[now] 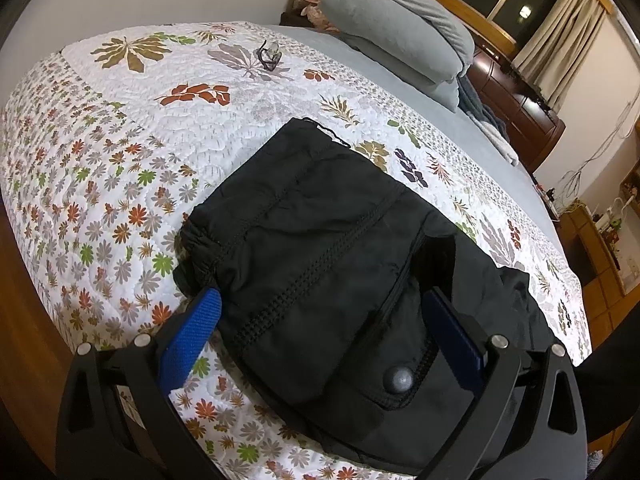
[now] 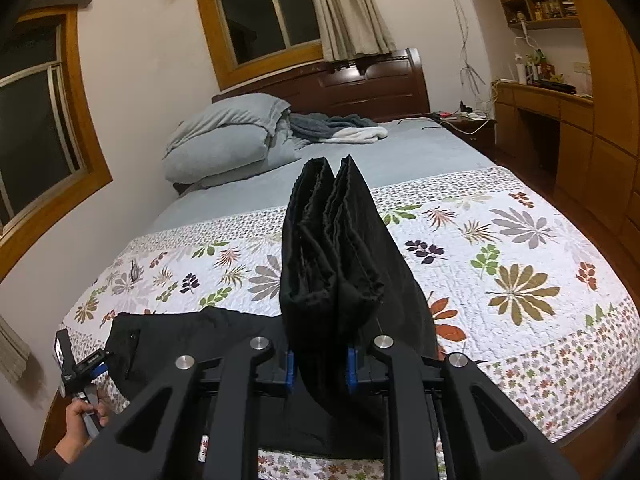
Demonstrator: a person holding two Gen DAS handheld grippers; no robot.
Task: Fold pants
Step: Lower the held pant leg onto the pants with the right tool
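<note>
Black pants (image 1: 320, 264) lie on the floral quilt (image 1: 120, 128) near the bed's foot edge, waistband and button toward the left wrist camera. My left gripper (image 1: 324, 312) is open, its blue fingers (image 1: 192, 336) straddling the waist end of the pants. My right gripper (image 2: 320, 364) is shut on the gathered leg ends of the pants (image 2: 336, 256) and holds them raised above the quilt. The rest of the pants (image 2: 192, 340) lies flat at lower left of the right wrist view, where the left gripper (image 2: 86, 368) shows too.
Grey pillows and a folded duvet (image 2: 224, 140) sit at the head of the bed with a towel (image 2: 340, 128). Glasses (image 1: 269, 55) lie on the quilt. A wooden desk (image 2: 540, 100) stands to the right of the bed.
</note>
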